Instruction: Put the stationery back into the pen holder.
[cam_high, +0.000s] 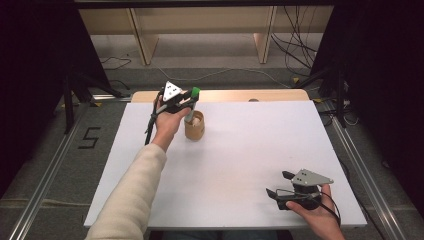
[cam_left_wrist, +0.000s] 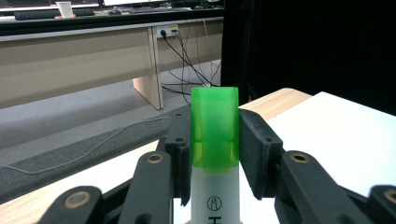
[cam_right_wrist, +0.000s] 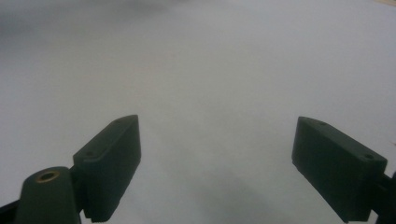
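Fingers (cam_left_wrist: 259, 149) of left gripper (cam_left_wrist: 215, 154) clamped on green-capped marker (cam_left_wrist: 215, 135), standing in cup (cam_high: 194, 126); release or lift-out left, can't tell w/o task. Right gripper (cam_right_wrist: 217, 168) apart, idle.

Cream knit sleeve (cam_high: 129, 192) on left arm; black tools, grey triangular plates (cam_high: 171, 90), brass rivets (cam_left_wrist: 154, 158).

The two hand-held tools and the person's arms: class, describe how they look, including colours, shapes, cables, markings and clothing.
Each tool is black with two flat, rectangular jaw pads on hinged links with brass-coloured pivots. The left tool and the right tool each carry a grey three-cornered plate on top with small dark holes, and thin black cables trail from both. The left arm wears a cream knitted sleeve; no sleeve is visible at the right hand.
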